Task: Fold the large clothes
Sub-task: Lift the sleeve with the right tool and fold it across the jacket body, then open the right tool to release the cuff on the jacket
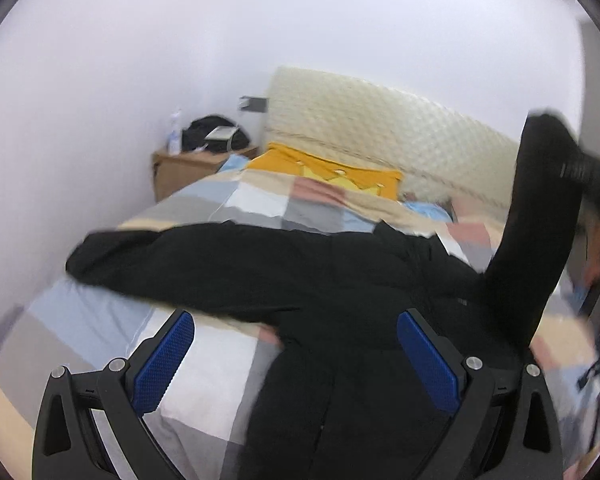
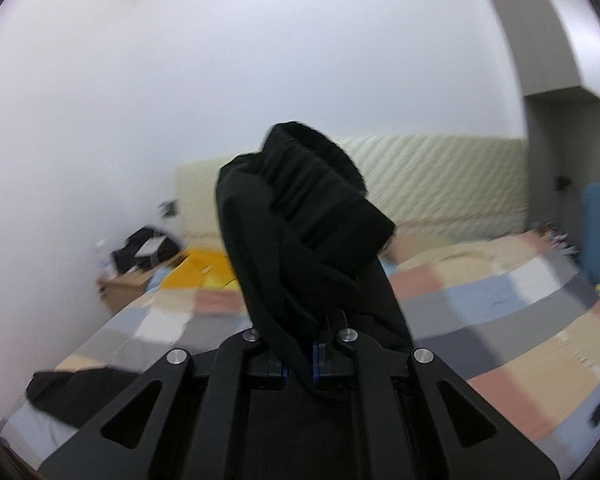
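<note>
Across the bed [image 1: 100, 320], a black coat [image 1: 300, 276] lies spread on the patchwork cover, one sleeve [image 1: 172, 256] running out flat to the left, the body trailing toward the camera. Left gripper [image 1: 296, 360] hovers over the body, jaws wide apart, holding nothing. To the right, the other sleeve [image 1: 540, 220] rises steeply off the bed. Right gripper [image 2: 302, 364] is clenched on that sleeve's cuff end [image 2: 308, 192]. Judgement: the raised sleeve should swing leftward across the body.
</note>
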The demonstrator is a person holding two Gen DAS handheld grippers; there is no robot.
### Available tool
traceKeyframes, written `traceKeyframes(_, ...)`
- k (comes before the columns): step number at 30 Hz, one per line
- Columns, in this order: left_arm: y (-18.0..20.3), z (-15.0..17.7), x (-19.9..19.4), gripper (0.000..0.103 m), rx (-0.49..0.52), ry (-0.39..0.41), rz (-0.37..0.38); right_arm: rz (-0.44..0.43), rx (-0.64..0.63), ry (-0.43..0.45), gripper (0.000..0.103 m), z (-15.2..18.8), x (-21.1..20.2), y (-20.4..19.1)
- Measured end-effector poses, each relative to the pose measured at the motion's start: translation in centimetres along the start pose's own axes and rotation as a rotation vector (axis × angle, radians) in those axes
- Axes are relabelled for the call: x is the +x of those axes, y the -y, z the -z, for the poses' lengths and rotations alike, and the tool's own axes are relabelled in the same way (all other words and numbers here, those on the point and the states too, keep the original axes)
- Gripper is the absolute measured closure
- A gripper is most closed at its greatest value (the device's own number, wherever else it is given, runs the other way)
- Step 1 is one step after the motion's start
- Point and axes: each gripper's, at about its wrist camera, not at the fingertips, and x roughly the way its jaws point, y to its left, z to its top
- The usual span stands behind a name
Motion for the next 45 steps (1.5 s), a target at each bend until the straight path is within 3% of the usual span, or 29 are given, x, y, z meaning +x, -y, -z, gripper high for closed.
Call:
traceKeyframes(4,-2.9,-0.2,0.9,0.0,-0.068,-0.012,-0.018,-0.077,-0.046,-0.085,0.095,5.4,3.0,-5.5)
traceKeyframes(8,-3.8,0.0,2.0,0.0,-0.07,-0.026,-0.055,-0.103,-0.083,-0.16,0.095,11.2,5.3,-9.4)
traceKeyframes(19,-3.8,0.8,4.3,0.0,-0.053,-0.06,-0.042,-0.134,-0.226,-0.389,0.093,24.1,9.9,-12.7)
traceKeyframes(23,-3.2,1.0,5.0,0.0,-0.029,-0.072,-0.047,-0.142,-0.226,-0.44,0.093,25.1,10.4,-12.8)
traceKeyframes(33,-1.8,1.4,4.9,0.0,0.011,-0.077,-0.052,-0.182,-0.236,-0.517,0.088,23.6,7.4,-11.9)
traceKeyframes(37,-1.2,1.4,3.9,0.0,0.022,-0.07,-0.047,-0.18,-0.284,-0.558,0.075,23.5,6.0,-11.7)
traceKeyframes(39,-1.0,1.3,3.4,0.0,0.02,-0.063,-0.045,-0.178,-0.313,-0.565,0.054,23.6,5.4,-12.1)
traceKeyframes(40,-1.0,1.3,3.0,0.0,0.019,-0.057,-0.048,-0.181,-0.321,-0.567,0.031,23.6,5.1,-12.3)
traceKeyframes(41,-1.0,1.3,2.8,0.0,0.018,-0.053,-0.052,-0.185,-0.32,-0.56,0.017,23.5,4.7,-12.4)
traceKeyframes(45,-1.1,1.6,2.7,0.0,0.012,-0.058,-0.062,-0.209,-0.259,-0.497,0.015,22.1,2.3,-12.2)
